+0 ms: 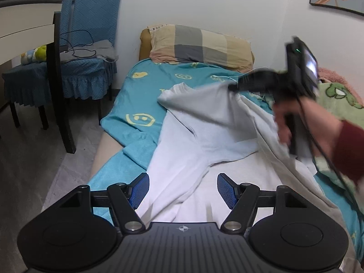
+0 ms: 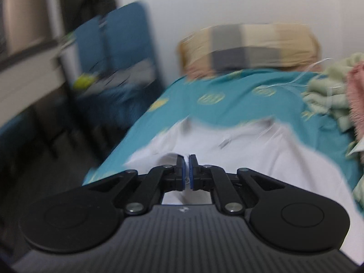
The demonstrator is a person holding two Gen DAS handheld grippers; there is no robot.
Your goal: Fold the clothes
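A white long-sleeved cotton garment (image 1: 204,141) lies spread along the bed with the teal smiley-print sheet (image 1: 141,95), its collar end toward the checked tan-and-grey pillow (image 1: 200,45) at the head of that bed. The right black two-finger gripper (image 2: 187,170) has its blue-padded jaws pressed together on a thin fold of the white fabric. Seen from the left wrist, the same gripper (image 1: 234,87) is held up above the bed, lifting one edge of the garment so the cloth hangs from it in a slanting sheet down to the mattress. The person's right hand (image 1: 286,122) wraps the gripper's handle, a dark red sleeve behind it and a black cable trailing off the handle.

The left black two-finger gripper (image 1: 183,191) hovers low at the foot end of the bed, jaws wide apart, blue pads (image 1: 140,190) on either side of a strip of the white garment without closing on it.

Against the far side of the bed from the chairs, a crumpled green cartoon-print blanket (image 1: 336,100) is heaped with something pink and fluffy (image 2: 357,100) beside it. Two blue quilted fabric-covered chairs (image 1: 91,45) stand just off the pillow end, with a black cable and a grey cloth on one seat. The right wrist view is heavily blurred.
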